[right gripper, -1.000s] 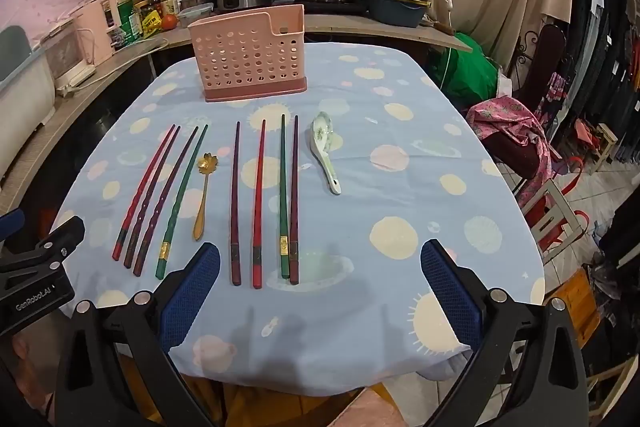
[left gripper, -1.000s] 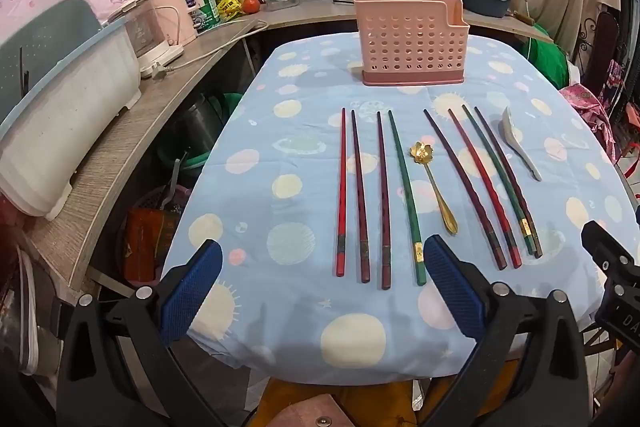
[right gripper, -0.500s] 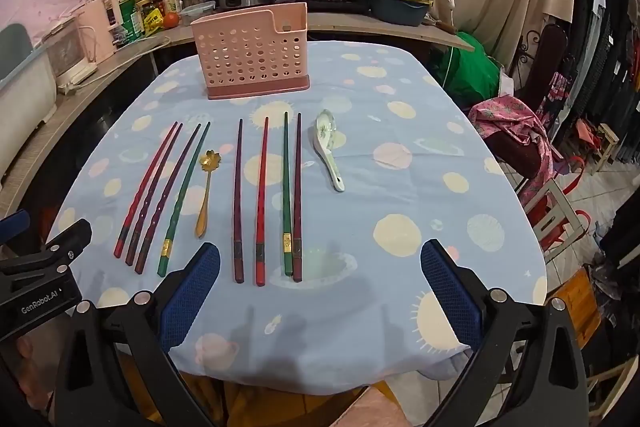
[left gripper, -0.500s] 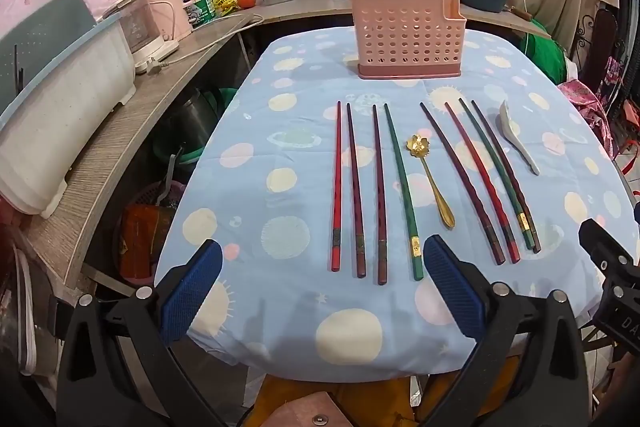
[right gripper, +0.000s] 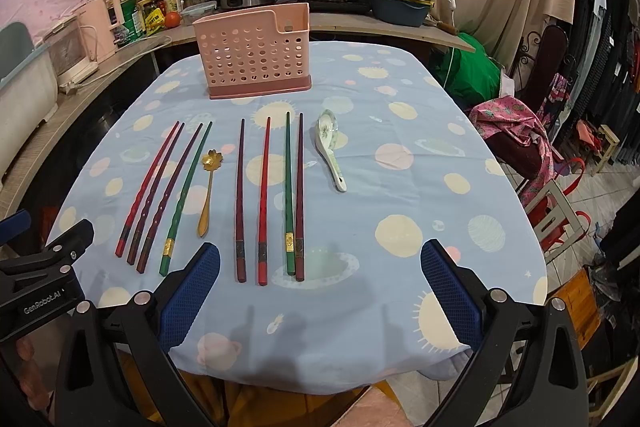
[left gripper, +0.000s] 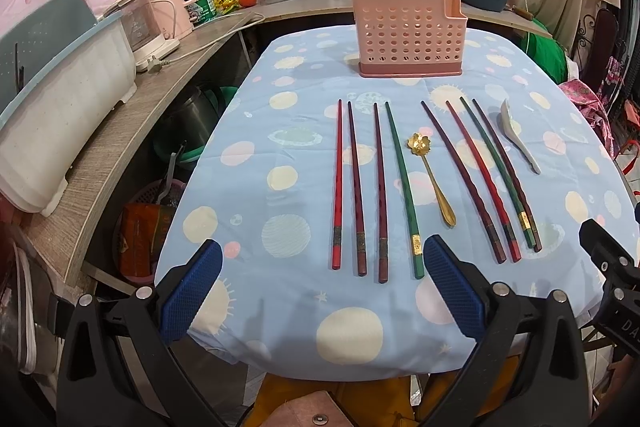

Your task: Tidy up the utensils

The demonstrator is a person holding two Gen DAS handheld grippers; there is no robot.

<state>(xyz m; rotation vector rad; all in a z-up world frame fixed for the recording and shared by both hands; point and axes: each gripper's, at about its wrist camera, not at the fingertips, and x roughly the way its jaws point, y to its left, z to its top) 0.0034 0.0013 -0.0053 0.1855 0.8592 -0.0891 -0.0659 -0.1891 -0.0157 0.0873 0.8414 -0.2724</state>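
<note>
Nothing has gone into the pink holder (left gripper: pixel 408 35) yet, so you have the whole job ahead of you: it stands upright at the far end of the tabletop (left gripper: pixel 280 307), and through its perforated wall you can see no utensil inside. Everything to be sorted lies flat on the blue spotted cloth between you and the holder, well apart from it. Count 8 chopsticks in 2 groups of 4, their thick decorated ends toward you: the left group (left gripper: pixel 374 187) with 1 bright red, 2 dark red and 1 green stick, the right group (right gripper: pixel 276 199) with the same mix, its green and dark stick lying just beside each other. Between the groups rests a slim gold spoon (left gripper: pixel 430 179) with a flower-shaped bowl, and to the right of all of them a white ceramic soup spoon (right gripper: pixel 330 147) with a faint printed pattern, bowl pointing away from you. Your left claw (left gripper: pixel 322 291) hangs released over the near edge, gripping nothing, roughly in line with the left group. Your right claw (right gripper: pixel 320 293) is likewise spread wide and empty, lined up with the right group.
</note>
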